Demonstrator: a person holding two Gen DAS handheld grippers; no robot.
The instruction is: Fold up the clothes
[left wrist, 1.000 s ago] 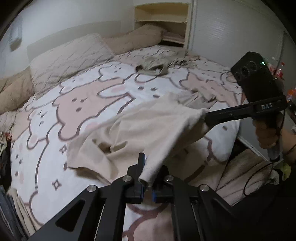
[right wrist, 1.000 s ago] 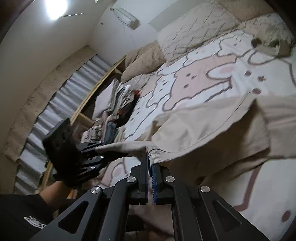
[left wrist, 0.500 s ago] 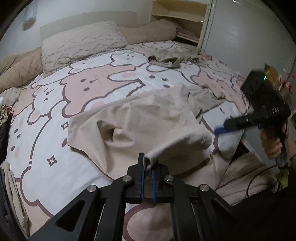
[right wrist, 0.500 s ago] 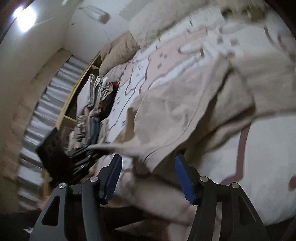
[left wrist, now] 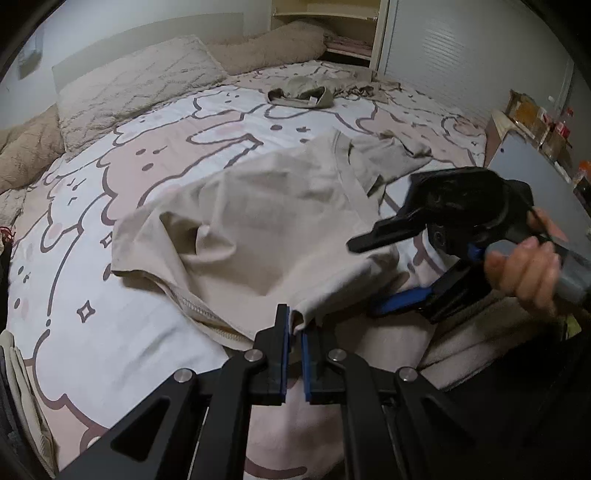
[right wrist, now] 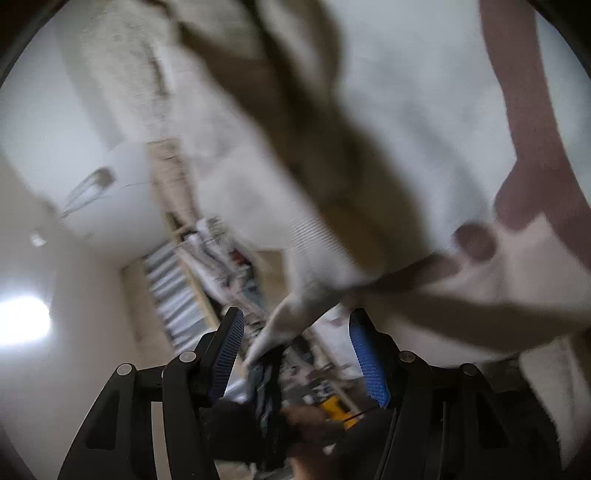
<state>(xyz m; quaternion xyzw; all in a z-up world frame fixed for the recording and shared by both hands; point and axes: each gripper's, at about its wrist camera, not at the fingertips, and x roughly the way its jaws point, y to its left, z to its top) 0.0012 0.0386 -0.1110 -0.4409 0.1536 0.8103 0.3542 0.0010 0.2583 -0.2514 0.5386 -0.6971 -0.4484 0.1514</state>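
Note:
A beige t-shirt lies rumpled across the bear-print bed sheet. My left gripper is shut on a corner of its near hem. In the left wrist view my right gripper hangs to the right of the shirt, held by a hand, its jaws spread wide with nothing between them. The right wrist view is tilted and blurred: my right gripper is open, and the shirt hangs just beyond its blue pads, not gripped.
A crumpled olive garment lies far back on the bed. Pillows line the headboard side. A shelf unit and a closet door stand behind. A fuzzy blanket hangs off the bed's near right corner.
My right gripper opened, let go of the shirt edge and swung away, tilting. The shirt dropped flat onto the bed. My left gripper kept its hold and lowered.

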